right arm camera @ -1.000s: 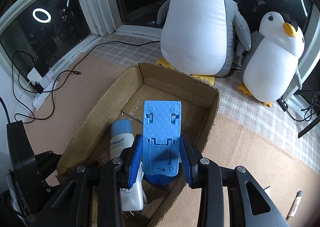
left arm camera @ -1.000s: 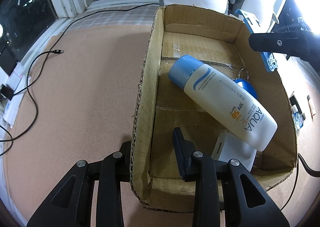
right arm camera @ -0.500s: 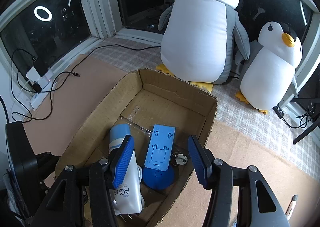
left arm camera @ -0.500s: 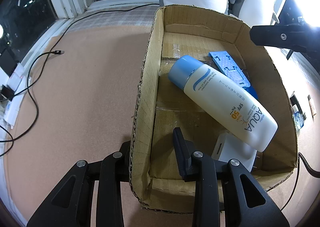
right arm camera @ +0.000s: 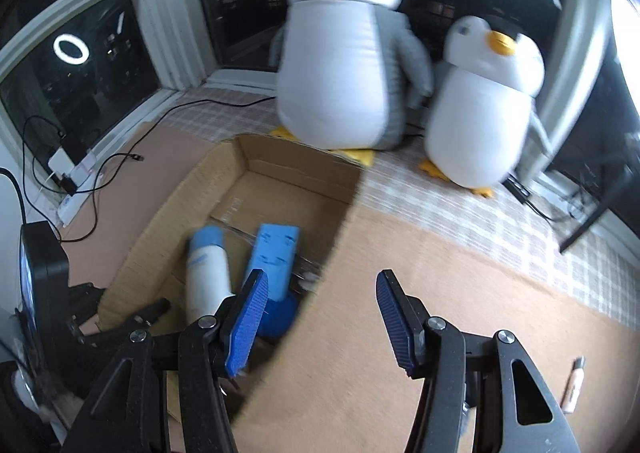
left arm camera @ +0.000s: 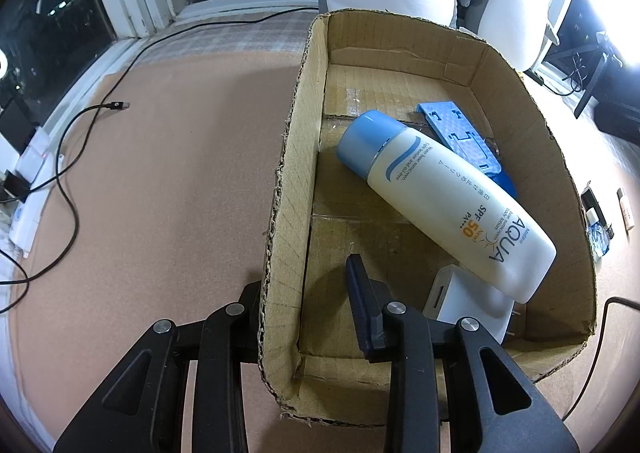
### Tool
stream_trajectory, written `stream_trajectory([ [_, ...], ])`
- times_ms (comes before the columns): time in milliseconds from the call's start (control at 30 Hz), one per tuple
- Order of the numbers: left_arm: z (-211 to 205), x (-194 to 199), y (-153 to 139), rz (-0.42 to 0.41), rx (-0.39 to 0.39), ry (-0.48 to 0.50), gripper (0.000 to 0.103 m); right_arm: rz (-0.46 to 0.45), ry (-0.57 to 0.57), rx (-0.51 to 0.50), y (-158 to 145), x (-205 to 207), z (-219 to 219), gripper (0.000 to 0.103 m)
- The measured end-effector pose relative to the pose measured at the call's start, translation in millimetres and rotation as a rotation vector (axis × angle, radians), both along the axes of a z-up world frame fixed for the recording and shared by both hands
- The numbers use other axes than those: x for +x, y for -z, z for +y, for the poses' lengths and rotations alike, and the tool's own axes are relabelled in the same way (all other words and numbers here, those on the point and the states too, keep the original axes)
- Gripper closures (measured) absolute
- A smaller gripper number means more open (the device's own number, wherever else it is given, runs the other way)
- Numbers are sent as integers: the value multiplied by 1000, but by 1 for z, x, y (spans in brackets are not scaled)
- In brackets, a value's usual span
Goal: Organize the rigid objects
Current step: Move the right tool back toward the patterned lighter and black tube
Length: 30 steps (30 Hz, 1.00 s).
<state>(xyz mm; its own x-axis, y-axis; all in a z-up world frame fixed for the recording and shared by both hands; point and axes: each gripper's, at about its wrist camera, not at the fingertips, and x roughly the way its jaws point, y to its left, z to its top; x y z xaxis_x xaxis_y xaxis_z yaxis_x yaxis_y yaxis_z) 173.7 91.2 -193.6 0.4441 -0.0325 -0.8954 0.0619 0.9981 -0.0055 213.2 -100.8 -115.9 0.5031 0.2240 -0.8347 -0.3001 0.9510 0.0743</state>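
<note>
A: How does the left tool (left arm camera: 316,305) stand?

B: Pressed onto the near-left wall of the cardboard box (left arm camera: 288,157), one finger outside the wall and the other inside. It pinches that wall and nothing else.

A: And the right tool (right arm camera: 320,317)?

B: Spread apart, with nothing between its blue pads (right arm camera: 250,317). It hangs over the brown floor (right arm camera: 440,273) beside the box's right wall, and that view is blurred.

A: What lies in the box?

B: A white lotion bottle (left arm camera: 444,197) with a light blue cap lies slantwise. A blue plastic stand (left arm camera: 460,135) lies flat behind it, partly under the bottle's far side. A white adapter (left arm camera: 468,303) sits in the near-right corner under the bottle's base.

A: Any writing?

B: The bottle reads "AQUA", "SPF 50 PA+++", "New" and "Water base sunscreen"; the finer print is too small.

A: And around it?

B: Two plush penguins (right arm camera: 340,53) stand past the box by the dark window. Black cables (left arm camera: 68,157) trail over the floor at the left, towards a white power strip (right arm camera: 76,177). A small pale stick-shaped item (right arm camera: 573,385) lies on the floor at the right.
</note>
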Motion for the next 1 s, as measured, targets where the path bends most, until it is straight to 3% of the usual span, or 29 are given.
stream_trajectory([
  [600,-2,-3,0,2,20,0,73,53,275,-13,26,-39,-155,51],
  [933,-4,-2,0,8,31,-8,73,111,260,-42,48,-47,-174,51],
  [1000,-4,-2,0,9,33,-7,72,123,249,-49,52,-46,-173,56],
])
